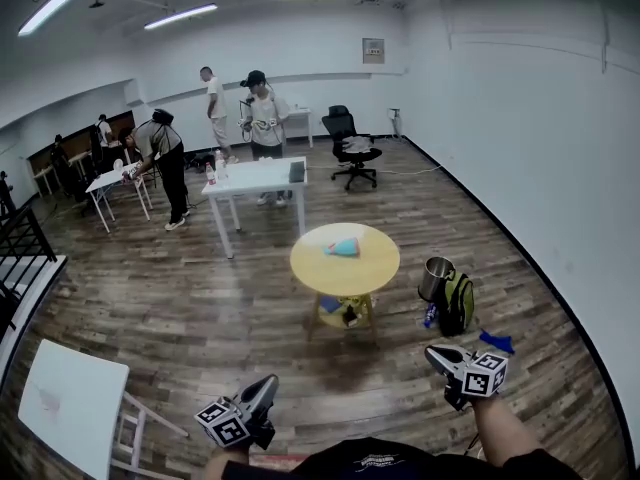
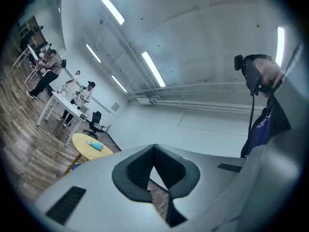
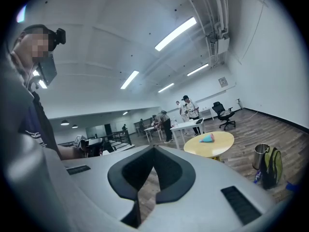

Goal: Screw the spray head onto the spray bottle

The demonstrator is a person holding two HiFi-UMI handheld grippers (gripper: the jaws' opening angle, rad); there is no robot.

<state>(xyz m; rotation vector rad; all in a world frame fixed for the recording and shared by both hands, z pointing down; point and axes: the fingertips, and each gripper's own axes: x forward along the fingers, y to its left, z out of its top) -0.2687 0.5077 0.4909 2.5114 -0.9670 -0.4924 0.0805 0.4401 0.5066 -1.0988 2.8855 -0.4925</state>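
While R gripper [image 1: 435, 355] shut, btl [image 1: 343, 248] well ahead.

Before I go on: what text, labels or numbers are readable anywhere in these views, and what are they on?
No text here can be read.
Framed wall notice: too small to read.
Print on the person's dark shirt: blurred, unreadable.
Marker cubes: black-and-white patterns only, no words.

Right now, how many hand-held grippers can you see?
2: the left hand-held gripper at bottom left, the right hand-held gripper at bottom right, both shut, empty. Distant people may hold more.
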